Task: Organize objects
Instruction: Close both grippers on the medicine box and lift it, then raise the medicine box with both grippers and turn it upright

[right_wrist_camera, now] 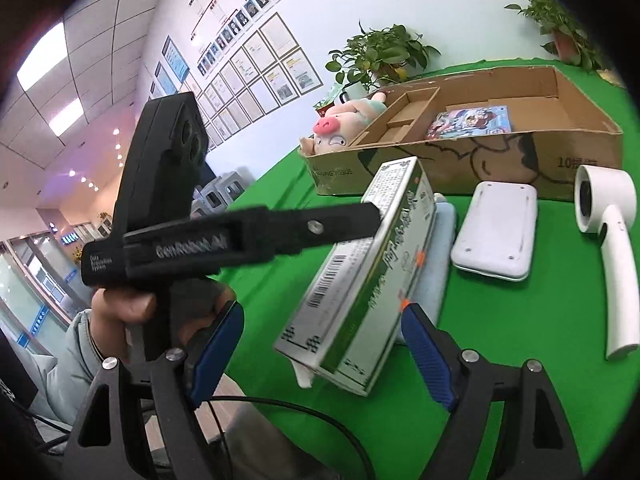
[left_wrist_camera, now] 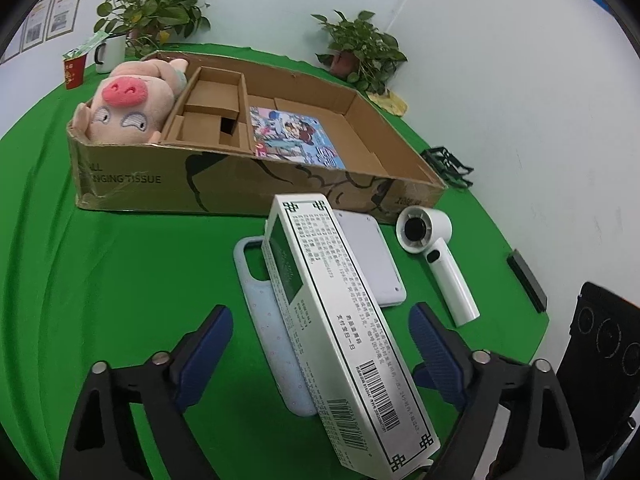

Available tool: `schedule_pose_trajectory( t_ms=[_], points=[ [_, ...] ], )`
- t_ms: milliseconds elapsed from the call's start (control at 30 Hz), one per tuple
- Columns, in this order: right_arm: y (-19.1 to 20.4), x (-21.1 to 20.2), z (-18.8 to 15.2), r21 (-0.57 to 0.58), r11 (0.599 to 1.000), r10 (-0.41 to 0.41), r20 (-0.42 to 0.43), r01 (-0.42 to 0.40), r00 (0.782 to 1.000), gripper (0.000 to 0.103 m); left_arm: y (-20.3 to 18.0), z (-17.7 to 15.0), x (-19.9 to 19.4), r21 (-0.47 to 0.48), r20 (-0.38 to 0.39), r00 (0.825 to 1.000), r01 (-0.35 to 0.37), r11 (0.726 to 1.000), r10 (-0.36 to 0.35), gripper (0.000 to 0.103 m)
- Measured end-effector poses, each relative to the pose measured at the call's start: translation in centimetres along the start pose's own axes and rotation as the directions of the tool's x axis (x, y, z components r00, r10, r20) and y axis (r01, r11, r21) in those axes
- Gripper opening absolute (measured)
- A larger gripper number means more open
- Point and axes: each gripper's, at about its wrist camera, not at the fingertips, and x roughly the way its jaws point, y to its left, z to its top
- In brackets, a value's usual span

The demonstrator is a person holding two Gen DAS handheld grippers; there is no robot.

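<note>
A long white-and-green carton (left_wrist_camera: 340,328) lies between the open jaws of my left gripper (left_wrist_camera: 320,344), resting partly on a pale blue phone case (left_wrist_camera: 264,320). In the right wrist view the carton (right_wrist_camera: 360,276) sits between the open jaws of my right gripper (right_wrist_camera: 324,348), on the case (right_wrist_camera: 436,264). The left gripper's body (right_wrist_camera: 224,240) reaches to the carton's far end. A white flat device (left_wrist_camera: 372,256) (right_wrist_camera: 496,232) and a white handheld fan (left_wrist_camera: 436,256) (right_wrist_camera: 612,248) lie to the right. Behind stands a cardboard box (left_wrist_camera: 132,184) (right_wrist_camera: 576,160) holding a pink pig plush (left_wrist_camera: 128,108) (right_wrist_camera: 340,124) and a colourful booklet (left_wrist_camera: 292,136) (right_wrist_camera: 472,120).
The table has a green cloth (left_wrist_camera: 132,280). Two potted plants (left_wrist_camera: 160,12) (left_wrist_camera: 360,52), a white mug (left_wrist_camera: 110,54) and a red cup (left_wrist_camera: 74,70) stand at the back. A black rack (left_wrist_camera: 448,164) and a black bar (left_wrist_camera: 526,280) lie at the right edge.
</note>
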Motion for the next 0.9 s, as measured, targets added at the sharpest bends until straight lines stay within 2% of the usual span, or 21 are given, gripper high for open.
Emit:
schedule_pose_trajectory(
  t_ms=[67, 133, 267, 367, 433, 467, 533, 600, 700, 767, 833, 900],
  points=[
    [0.5, 0.6, 0.0, -0.014, 1.000, -0.012, -0.014, 0.012, 1.000, 0.081, 0.0, -0.1, 0.5, 0.004, -0.025, 1.000, 0.000, 1.000, 0.000, 0.076],
    [1.0, 1.0, 0.1, -0.031, 0.999, -0.028, -0.019, 0.028, 0.999, 0.080, 0.2, -0.1, 0.9, -0.014, -0.043, 0.999, 0.022, 1.000, -0.023, 0.075],
    [2.3, 2.0, 0.0, -0.114, 0.985, -0.137, -0.048, 0.131, 0.989, 0.054, 0.5, -0.4, 1.0, -0.037, -0.055, 0.997, 0.055, 0.998, -0.057, 0.064],
    [2.8, 2.0, -0.2, -0.170, 0.972, -0.167, -0.032, 0.159, 0.985, 0.049, 0.5, -0.4, 0.4, -0.032, -0.043, 0.998, 0.039, 0.999, -0.040, 0.057],
    [3.4, 2.0, -0.2, -0.226, 0.955, -0.201, -0.015, 0.193, 0.979, 0.043, 0.8, -0.3, -0.1, -0.032, -0.033, 0.999, 0.000, 0.999, -0.001, 0.057],
    [3.7, 2.0, -0.2, -0.261, 0.942, -0.220, -0.008, 0.210, 0.976, 0.041, 1.2, -0.3, -0.4, -0.042, -0.034, 0.999, 0.005, 0.999, -0.007, 0.057],
    [4.6, 2.4, -0.3, -0.323, 0.918, -0.245, -0.001, 0.231, 0.970, 0.041, 1.7, -0.3, -0.7, -0.058, -0.036, 0.999, 0.012, 0.998, -0.014, 0.057],
    [5.2, 2.9, -0.5, -0.370, 0.899, -0.256, -0.005, 0.236, 0.967, 0.041, 1.9, -0.5, -1.3, -0.048, -0.041, 0.999, -0.013, 0.999, 0.011, 0.057],
    [5.9, 2.9, -1.1, -0.416, 0.889, -0.221, -0.025, 0.191, 0.975, 0.043, 2.9, -1.1, -2.4, -0.061, -0.043, 0.997, -0.059, 0.996, 0.056, 0.057],
    [6.3, 3.0, -1.4, -0.419, 0.896, -0.181, -0.044, 0.146, 0.983, 0.044, 4.1, -1.7, -3.0, -0.082, -0.054, 0.993, -0.112, 0.990, 0.107, 0.056],
    [6.4, 3.1, -1.6, -0.415, 0.902, -0.156, -0.052, 0.121, 0.986, 0.050, 5.4, -2.5, -3.3, -0.106, -0.075, 0.987, -0.150, 0.983, 0.143, 0.056],
    [6.3, 3.1, -1.8, -0.396, 0.913, -0.129, -0.058, 0.095, 0.990, 0.056, 6.8, -3.3, -3.9, -0.155, -0.071, 0.990, -0.130, 0.979, 0.121, 0.057]
  ],
)
